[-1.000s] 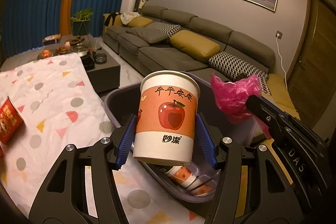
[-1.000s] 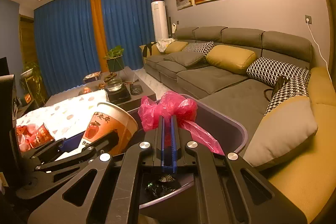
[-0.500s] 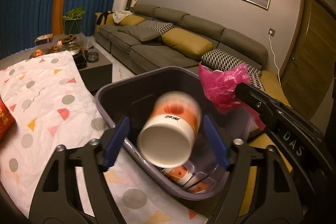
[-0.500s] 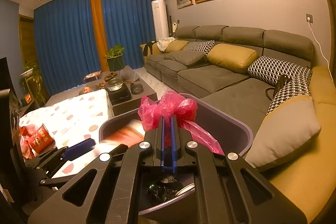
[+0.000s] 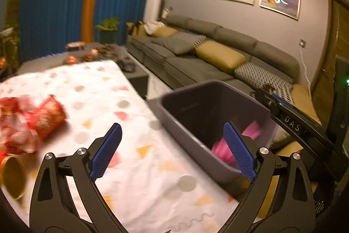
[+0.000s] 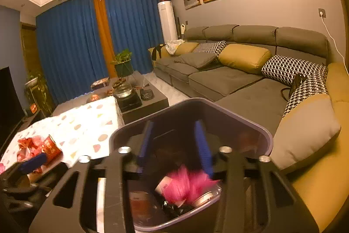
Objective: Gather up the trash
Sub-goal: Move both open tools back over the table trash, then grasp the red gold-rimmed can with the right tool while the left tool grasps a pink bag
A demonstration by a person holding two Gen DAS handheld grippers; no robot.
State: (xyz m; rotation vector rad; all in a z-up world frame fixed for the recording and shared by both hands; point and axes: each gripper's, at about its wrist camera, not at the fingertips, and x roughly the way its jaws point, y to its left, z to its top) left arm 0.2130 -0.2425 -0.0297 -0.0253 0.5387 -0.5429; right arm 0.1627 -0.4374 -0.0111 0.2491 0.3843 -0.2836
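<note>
A grey trash bin [image 5: 170, 108] [image 6: 265, 134] stands at the right end of the cloth-covered table. My left gripper [image 5: 172, 147] hangs over the table edge beside the bin, its jaws opening wide with nothing between them. My right gripper [image 6: 175, 143] is above the bin, its jaws opening; a blurred pink plastic bag [image 6: 187, 185] [image 5: 222, 149] is falling free below them onto cups and dark scraps inside. Red crumpled wrappers [image 5: 19, 123] [image 6: 32, 145], a red cup [image 5: 49, 117] and a brown paper cup [image 5: 13, 176] lie on the table's left side.
The white tablecloth [image 5: 135, 156] with coloured shapes covers the table. Behind it a dark coffee table [image 6: 150, 102] carries a glass teapot and small items. A long grey sofa [image 6: 229, 78] with yellow and patterned cushions runs along the right wall, close behind the bin.
The left gripper let the apple-print cup drop into the bin, opened wider and swung left toward the table. The right gripper went from shut on the pink bag to open, and the bag fell.
</note>
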